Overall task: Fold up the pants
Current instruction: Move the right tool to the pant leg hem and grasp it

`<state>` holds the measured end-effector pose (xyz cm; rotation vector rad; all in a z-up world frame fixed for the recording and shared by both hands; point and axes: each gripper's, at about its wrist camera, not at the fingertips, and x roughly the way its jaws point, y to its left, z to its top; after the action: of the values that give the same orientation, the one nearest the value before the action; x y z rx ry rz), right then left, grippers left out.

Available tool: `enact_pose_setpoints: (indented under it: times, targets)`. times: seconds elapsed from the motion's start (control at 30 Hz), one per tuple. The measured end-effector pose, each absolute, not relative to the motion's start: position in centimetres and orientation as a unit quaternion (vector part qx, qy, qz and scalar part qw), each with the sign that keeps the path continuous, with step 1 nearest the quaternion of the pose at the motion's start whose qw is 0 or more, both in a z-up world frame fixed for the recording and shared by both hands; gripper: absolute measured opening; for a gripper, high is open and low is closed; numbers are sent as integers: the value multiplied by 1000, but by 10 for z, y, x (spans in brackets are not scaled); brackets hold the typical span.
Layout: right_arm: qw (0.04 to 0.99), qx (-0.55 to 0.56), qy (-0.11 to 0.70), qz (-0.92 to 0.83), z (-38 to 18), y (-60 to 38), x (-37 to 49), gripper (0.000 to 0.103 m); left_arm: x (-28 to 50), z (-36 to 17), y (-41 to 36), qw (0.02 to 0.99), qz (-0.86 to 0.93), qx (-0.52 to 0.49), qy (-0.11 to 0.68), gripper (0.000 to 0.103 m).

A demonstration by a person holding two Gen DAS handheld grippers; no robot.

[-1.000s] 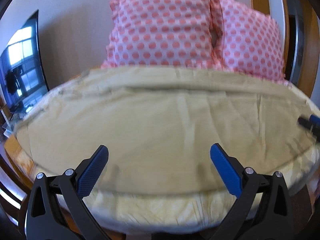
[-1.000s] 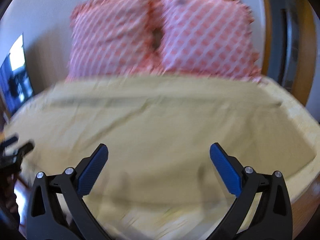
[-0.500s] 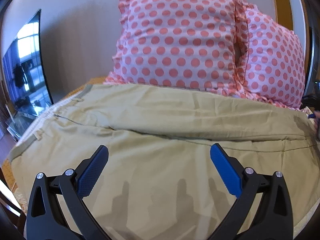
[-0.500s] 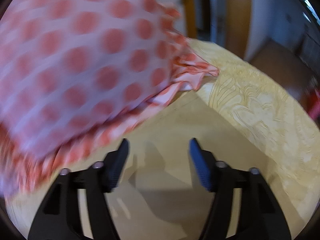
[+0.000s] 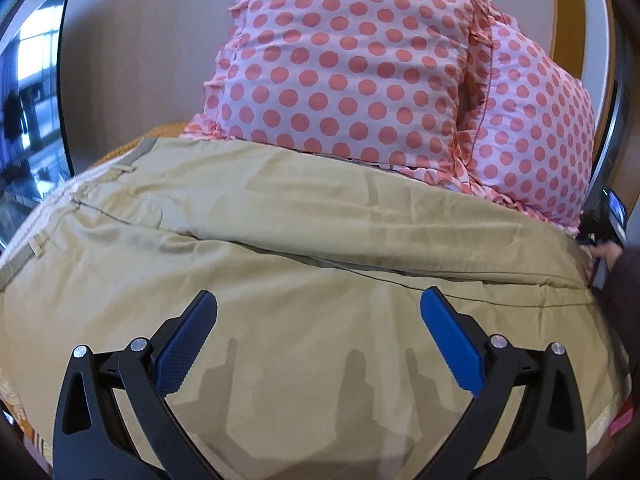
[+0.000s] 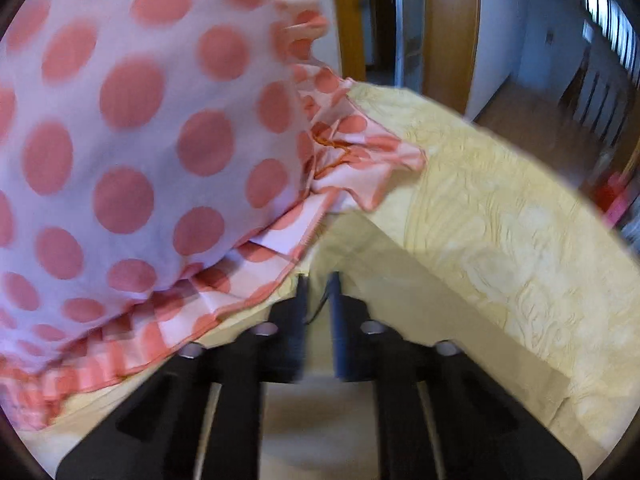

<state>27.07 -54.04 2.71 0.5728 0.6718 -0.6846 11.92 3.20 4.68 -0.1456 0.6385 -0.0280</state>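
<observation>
Khaki pants [image 5: 280,264] lie spread across the bed, waistband at the left, legs running right. My left gripper [image 5: 318,316] is open and empty, just above the near leg. In the right wrist view my right gripper [image 6: 318,292] has its jaws nearly closed on the hem of the pants [image 6: 400,292], at the far leg end beside the pillow. The right gripper also shows at the far right of the left wrist view [image 5: 596,240].
Two pink polka-dot pillows [image 5: 352,64] stand against the wall behind the pants; one fills the left of the right wrist view [image 6: 120,140]. A yellow bedspread [image 6: 520,240] covers the bed. A dark screen [image 5: 28,100] stands at the left, a wooden door frame [image 6: 444,32] at the right.
My right gripper moved to the far leg end by the pillow and its jaws closed on the hem. My left gripper moved in closer over the pants and stayed open.
</observation>
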Motion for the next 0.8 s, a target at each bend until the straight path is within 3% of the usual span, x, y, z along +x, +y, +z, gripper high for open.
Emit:
enact_pose_setpoints:
  times: [0.3, 0.5, 0.63, 0.7, 0.8]
  targets:
    - [896, 379, 165, -165, 45, -507, 88, 4, 107, 50, 44, 949, -6, -101, 297, 102]
    - [865, 444, 185, -145, 13, -480, 9, 6, 91, 68, 47, 957, -7, -87, 276, 102]
    - [853, 461, 197, -144, 6, -478, 11, 25, 88, 83, 56, 961, 1, -87, 263, 102]
    - [846, 474, 199, -144, 1, -478, 5, 49, 88, 89, 64, 961, 0, -92, 260, 102]
    - [835, 493, 200, -143, -6, -481, 7, 53, 93, 95, 74, 961, -11, -104, 256, 102]
